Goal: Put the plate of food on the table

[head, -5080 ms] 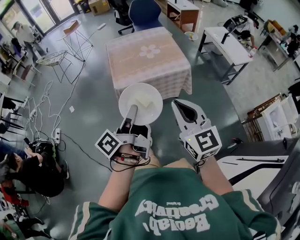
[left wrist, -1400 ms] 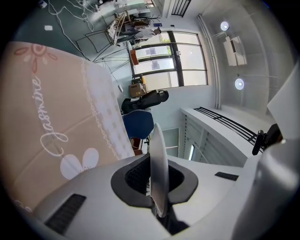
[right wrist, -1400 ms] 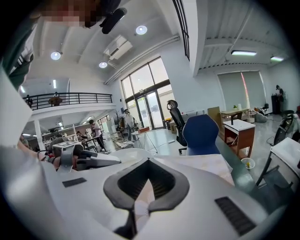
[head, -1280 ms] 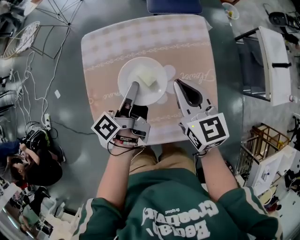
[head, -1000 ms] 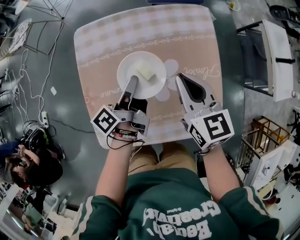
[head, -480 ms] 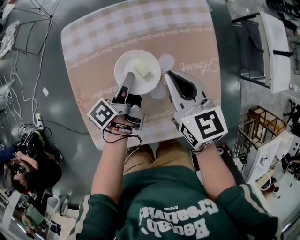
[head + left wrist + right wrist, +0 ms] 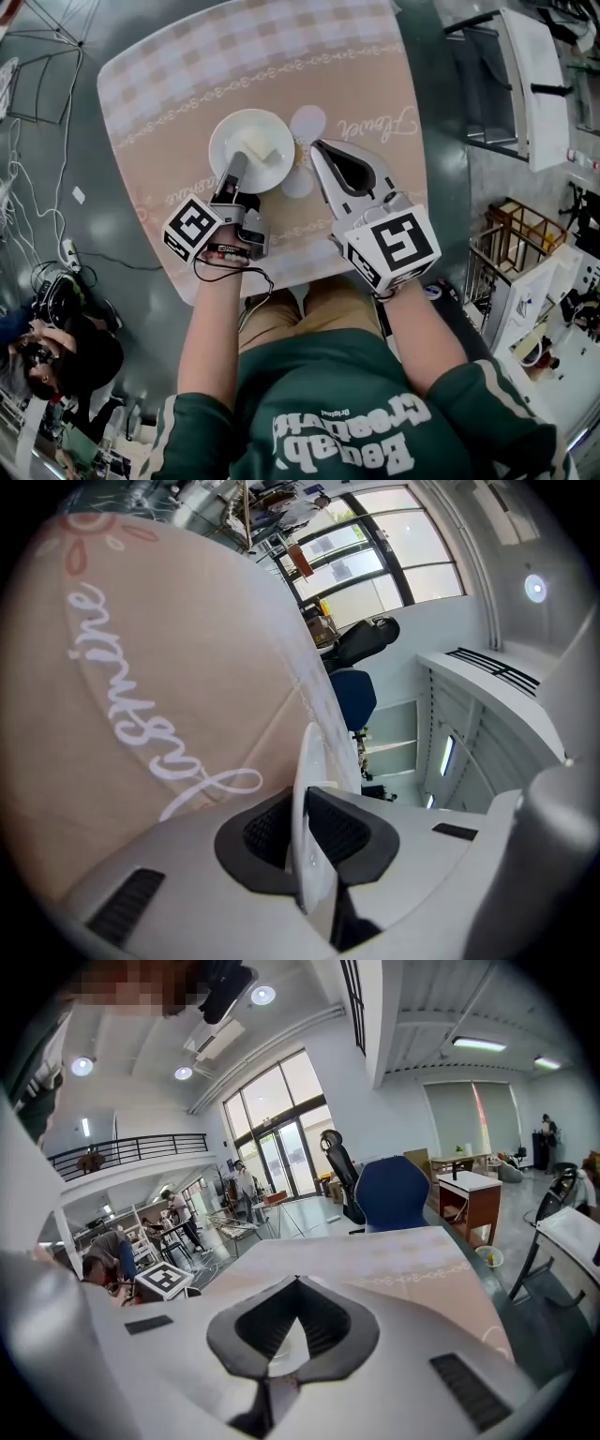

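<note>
well, the plate sits near the middle of the table, on the pink checked cloth, with a pale block of food on it a little toward the far side. the left gripper reaches in from the near side and has the plate's near rim between its jaws. in the left gripper view the white rim runs edge-on between the two dark ribbed pads, which lie close against both of its faces with no clear gap. those jaws have just been easing open, with the rim between them. the gripper slants downward, its marker cube back toward the person's wrist and above the cloth.

the right gripper is empty, its jaws clenched with the tips meeting. it lies just beside the plate's right rim, apart from it, above the white flower print on the cloth. whether the plate's underside rests fully flat on the cloth can't be told from these views.
</note>
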`<state>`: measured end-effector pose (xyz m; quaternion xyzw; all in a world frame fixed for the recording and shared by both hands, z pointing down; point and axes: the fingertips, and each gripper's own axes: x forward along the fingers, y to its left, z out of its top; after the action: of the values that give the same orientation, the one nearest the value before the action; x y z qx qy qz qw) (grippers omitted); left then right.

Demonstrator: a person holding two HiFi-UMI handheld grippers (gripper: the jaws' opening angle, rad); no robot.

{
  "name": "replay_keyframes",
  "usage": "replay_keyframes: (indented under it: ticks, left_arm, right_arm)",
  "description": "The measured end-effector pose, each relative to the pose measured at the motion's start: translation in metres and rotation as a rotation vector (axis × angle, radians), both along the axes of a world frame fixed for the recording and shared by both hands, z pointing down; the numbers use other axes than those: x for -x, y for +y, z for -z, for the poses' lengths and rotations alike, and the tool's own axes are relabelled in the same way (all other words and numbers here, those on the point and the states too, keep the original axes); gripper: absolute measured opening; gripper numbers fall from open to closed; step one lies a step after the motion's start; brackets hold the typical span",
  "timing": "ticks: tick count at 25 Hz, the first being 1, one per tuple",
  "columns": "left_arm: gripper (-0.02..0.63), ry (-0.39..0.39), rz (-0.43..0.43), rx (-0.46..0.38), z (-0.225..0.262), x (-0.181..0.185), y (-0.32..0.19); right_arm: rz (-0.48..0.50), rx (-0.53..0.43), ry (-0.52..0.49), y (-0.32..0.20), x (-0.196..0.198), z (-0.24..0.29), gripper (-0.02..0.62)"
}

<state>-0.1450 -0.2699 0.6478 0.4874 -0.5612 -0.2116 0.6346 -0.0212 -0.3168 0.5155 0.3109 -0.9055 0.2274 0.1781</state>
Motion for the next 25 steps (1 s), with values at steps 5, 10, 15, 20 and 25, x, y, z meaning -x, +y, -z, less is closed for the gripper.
replay_keyframes:
  ticks: [5,10,15,20,25]
  left_arm:
    - [0.115,-0.053,-0.025,-0.015,0.004,0.004,0.002]
    - [0.216,-0.06,0.01,-0.037,0.012,-0.005,-0.002]
    - [0.224,-0.057,0.045,-0.043,0.018,0.009,0.011]
    - [0.224,-0.052,0.05,-0.048,0.021,0.009,0.014]
    - [0.224,-0.051,0.042,-0.04,0.021,0.003,0.018]
  right_arm:
    - [0.009,0.019,-0.022,0.002,0.009,0.004,0.014]
    - [0.01,0.027,-0.026,-0.004,0.002,0.002,0.014]
    - [0.027,0.023,-0.028,0.004,0.014,0.006,0.014]
    - [0.039,0.023,-0.031,0.006,0.02,0.007,0.014]
    - [0.053,0.018,-0.025,0.009,0.023,0.008,0.014]
